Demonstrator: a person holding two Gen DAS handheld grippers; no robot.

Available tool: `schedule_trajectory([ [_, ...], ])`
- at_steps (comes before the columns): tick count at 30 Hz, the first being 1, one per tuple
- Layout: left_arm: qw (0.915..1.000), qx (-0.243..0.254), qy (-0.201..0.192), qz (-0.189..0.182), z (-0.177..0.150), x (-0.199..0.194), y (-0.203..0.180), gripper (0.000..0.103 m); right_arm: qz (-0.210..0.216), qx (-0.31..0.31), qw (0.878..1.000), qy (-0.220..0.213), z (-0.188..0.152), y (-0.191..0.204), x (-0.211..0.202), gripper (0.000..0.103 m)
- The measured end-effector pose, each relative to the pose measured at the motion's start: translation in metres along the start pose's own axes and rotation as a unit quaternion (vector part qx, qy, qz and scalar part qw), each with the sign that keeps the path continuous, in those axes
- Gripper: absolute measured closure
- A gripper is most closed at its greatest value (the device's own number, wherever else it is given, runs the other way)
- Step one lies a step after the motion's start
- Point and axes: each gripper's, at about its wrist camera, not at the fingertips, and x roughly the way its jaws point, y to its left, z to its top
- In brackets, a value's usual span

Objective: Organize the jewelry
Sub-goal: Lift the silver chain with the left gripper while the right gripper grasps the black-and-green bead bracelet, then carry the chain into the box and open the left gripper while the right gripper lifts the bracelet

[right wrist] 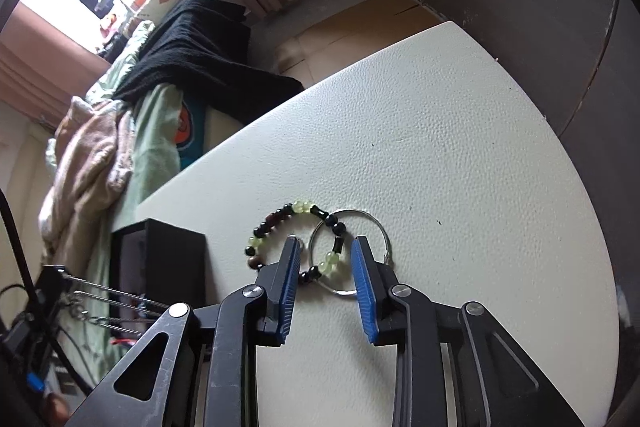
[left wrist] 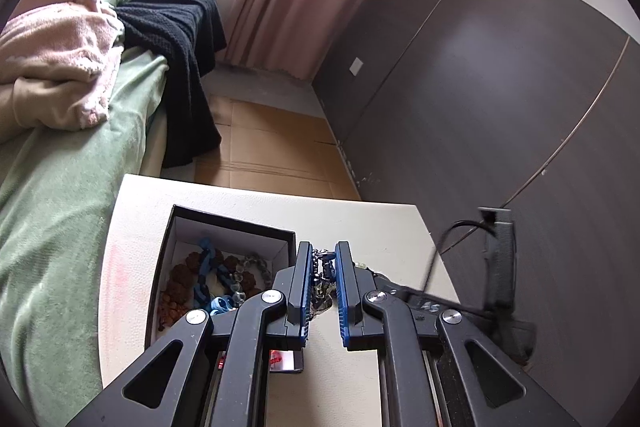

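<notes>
The left gripper (left wrist: 324, 257) has its two blue pads pressed onto a silver chain (left wrist: 323, 275), and the chain hangs bunched up between them. Just to the left of this gripper sits an open black box (left wrist: 224, 227) on the white table (left wrist: 384, 231). Inside the box lie brown beads (left wrist: 180, 279), a blue band (left wrist: 206, 267) and some clear beads (left wrist: 256, 263).

The right gripper (right wrist: 326, 247) points down at the table top. Its jaws are partly spread, and they do not pinch anything. Between them lies one side of a beaded bracelet (right wrist: 280, 223) with black, pale green and dark red beads. A thin silver ring (right wrist: 376, 227) lies across that side of the bracelet, right at the gripper's tips. The pads are not touching the beads.

From the right gripper's view, the black box stands to its left, and the chain stretches across in the lower left corner. Beyond the table is a bed (left wrist: 52, 211) with a green sheet.
</notes>
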Motion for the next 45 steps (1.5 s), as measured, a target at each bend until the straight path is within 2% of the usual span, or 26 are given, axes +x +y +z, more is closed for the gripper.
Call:
schedule_trajectory([
  [3, 1.0, -0.002, 0.0, 0.0, 0.0, -0.002, 0.002, 0.092, -0.04, -0.024, 0.999, -0.011, -0.001, 0.011, 0.007, 0.078],
  [6, 1.0, -0.004, -0.002, 0.0, 0.0, -0.006, 0.004, 0.092, -0.076, -0.05, 0.996, -0.015, -0.003, 0.021, 0.009, 0.089],
  [8, 1.0, -0.005, -0.004, 0.0, -0.001, -0.008, 0.004, 0.092, -0.074, -0.061, 0.995, -0.009, -0.005, 0.022, 0.009, 0.096],
  [12, 0.9999, -0.006, -0.013, -0.005, 0.0, -0.015, 0.001, 0.092, -0.035, -0.046, 0.998, 0.002, -0.009, 0.018, -0.001, 0.096],
  [21, 0.9977, 0.022, -0.063, -0.008, 0.016, -0.051, -0.028, 0.092, 0.083, -0.03, 0.996, -0.034, -0.018, 0.02, -0.066, 0.096],
  [25, 0.9953, 0.035, -0.09, -0.004, 0.027, -0.071, -0.04, 0.092, 0.116, -0.037, 0.991, -0.052, -0.021, 0.027, -0.091, 0.096],
  [30, 0.9923, 0.046, -0.115, 0.004, 0.045, -0.09, -0.051, 0.092, 0.142, -0.045, 0.987, -0.067, -0.019, 0.032, -0.106, 0.096],
  [35, 0.9897, 0.058, -0.13, 0.011, 0.063, -0.1, -0.06, 0.092, 0.147, -0.042, 0.986, -0.063, -0.014, 0.037, -0.098, 0.096],
  [45, 0.9877, 0.078, -0.13, 0.038, 0.077, -0.09, -0.062, 0.092, 0.166, -0.032, 0.984, -0.061, -0.012, 0.036, -0.096, 0.096],
])
